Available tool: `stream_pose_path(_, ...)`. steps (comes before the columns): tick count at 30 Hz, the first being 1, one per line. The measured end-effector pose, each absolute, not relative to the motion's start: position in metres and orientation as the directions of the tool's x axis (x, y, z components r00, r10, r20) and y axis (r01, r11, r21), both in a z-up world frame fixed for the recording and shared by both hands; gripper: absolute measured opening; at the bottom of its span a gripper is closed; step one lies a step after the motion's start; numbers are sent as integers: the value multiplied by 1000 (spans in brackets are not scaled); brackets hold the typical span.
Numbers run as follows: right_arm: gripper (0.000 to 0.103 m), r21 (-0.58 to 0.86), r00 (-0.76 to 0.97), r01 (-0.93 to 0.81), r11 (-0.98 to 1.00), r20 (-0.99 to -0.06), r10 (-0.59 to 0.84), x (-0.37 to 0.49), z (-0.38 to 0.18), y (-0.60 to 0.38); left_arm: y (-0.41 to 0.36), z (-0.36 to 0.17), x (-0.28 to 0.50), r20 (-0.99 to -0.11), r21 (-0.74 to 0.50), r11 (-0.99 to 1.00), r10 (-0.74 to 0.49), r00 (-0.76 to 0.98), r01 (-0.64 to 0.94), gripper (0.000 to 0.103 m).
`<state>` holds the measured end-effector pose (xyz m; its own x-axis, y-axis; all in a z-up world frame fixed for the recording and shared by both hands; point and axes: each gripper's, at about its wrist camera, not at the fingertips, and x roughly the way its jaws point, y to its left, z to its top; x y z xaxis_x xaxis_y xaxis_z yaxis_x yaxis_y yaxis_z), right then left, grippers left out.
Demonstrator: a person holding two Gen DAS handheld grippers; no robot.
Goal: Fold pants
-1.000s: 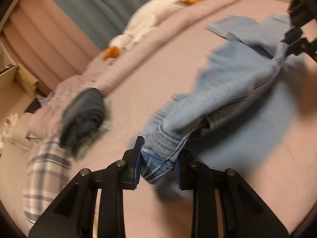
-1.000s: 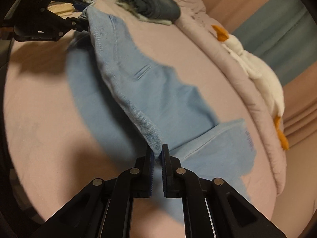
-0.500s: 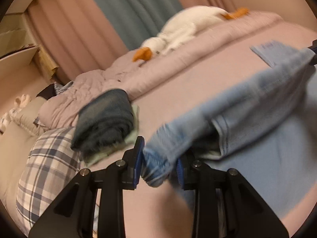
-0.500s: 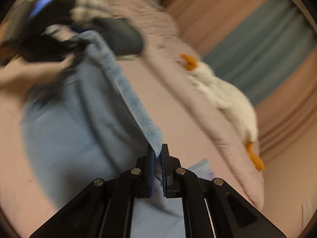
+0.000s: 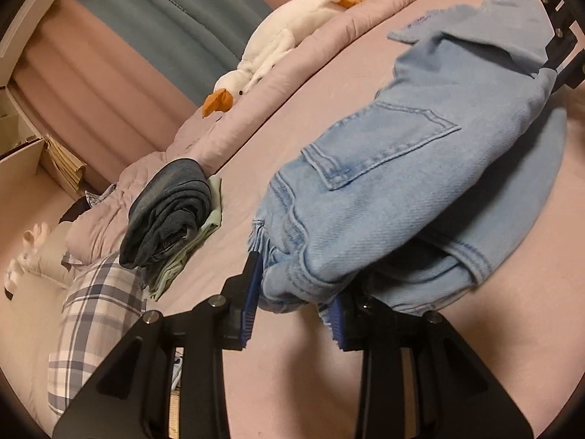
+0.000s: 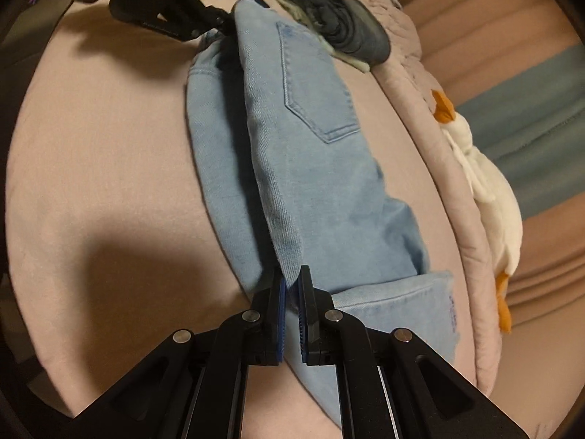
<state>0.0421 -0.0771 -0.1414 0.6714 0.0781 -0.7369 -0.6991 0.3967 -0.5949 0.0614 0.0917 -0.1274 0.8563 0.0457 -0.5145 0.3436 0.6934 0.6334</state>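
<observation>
Left wrist view: the light blue jeans [image 5: 420, 168] now drape lower onto the pink bed [image 5: 420, 358] than before; left gripper [image 5: 292, 303] opening around the waistband, right gripper [image 6: 291, 292] clamped on denim.

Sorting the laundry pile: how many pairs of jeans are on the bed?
2. The light blue jeans lie mid-bed, between both grippers; the dark folded jeans sit on a pale green garment near the duvet. More may be hidden.
</observation>
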Motion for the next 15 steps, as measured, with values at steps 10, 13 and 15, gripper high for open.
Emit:
stream_pose_path(10, 6, -590, 663, -704, 394, -746, 68, 33, -166, -76, 85, -145, 46, -500, 695, 634, 85, 862, 340, 36)
stream_pose_path(13, 20, -544, 635, -710, 448, -769, 74, 31, -151, -81, 94, -128, 39, -518, 659, 680, 101, 849, 321, 69)
stream_pose_path(15, 29, -481, 608, -718, 503, -785, 117, 27, -136, -89, 107, -117, 32, -523, 611, 734, 96, 847, 295, 86)
